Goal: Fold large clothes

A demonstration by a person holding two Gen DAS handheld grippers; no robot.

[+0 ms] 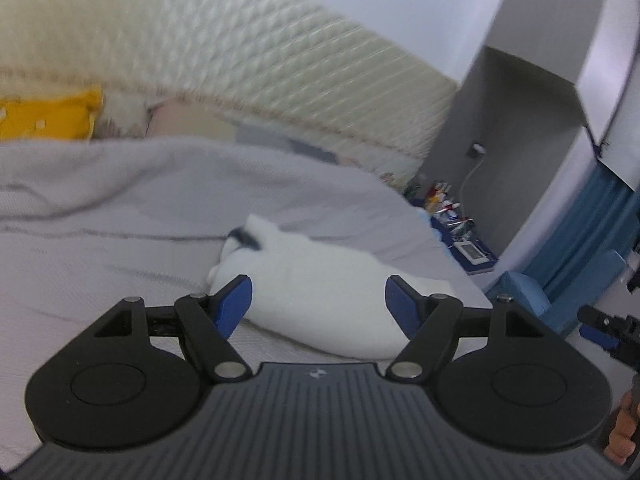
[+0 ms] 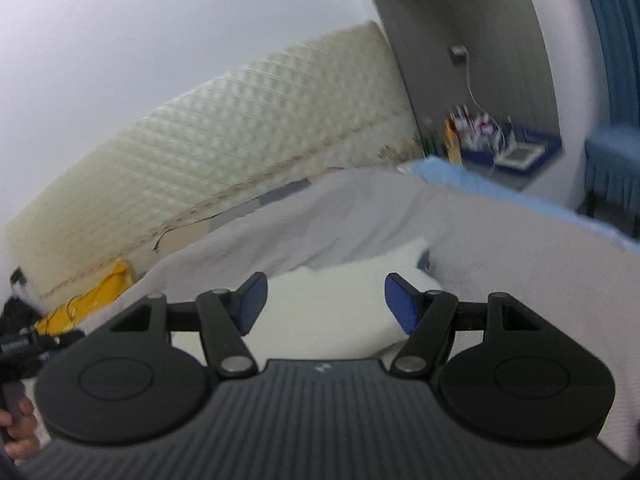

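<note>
A white folded garment with a dark blue trim at one end lies bunched on the grey bed cover. My left gripper hovers above and in front of it, open, with nothing between its blue pads. In the right wrist view the same garment lies ahead on the cover. My right gripper is open over it, and its pads touch no cloth. Each gripper shows at the edge of the other's view, held by a hand.
A cream quilted headboard runs behind the bed, with a yellow pillow at its foot. A cluttered blue bedside table stands in a grey alcove. A blue curtain and a blue chair stand beside the bed.
</note>
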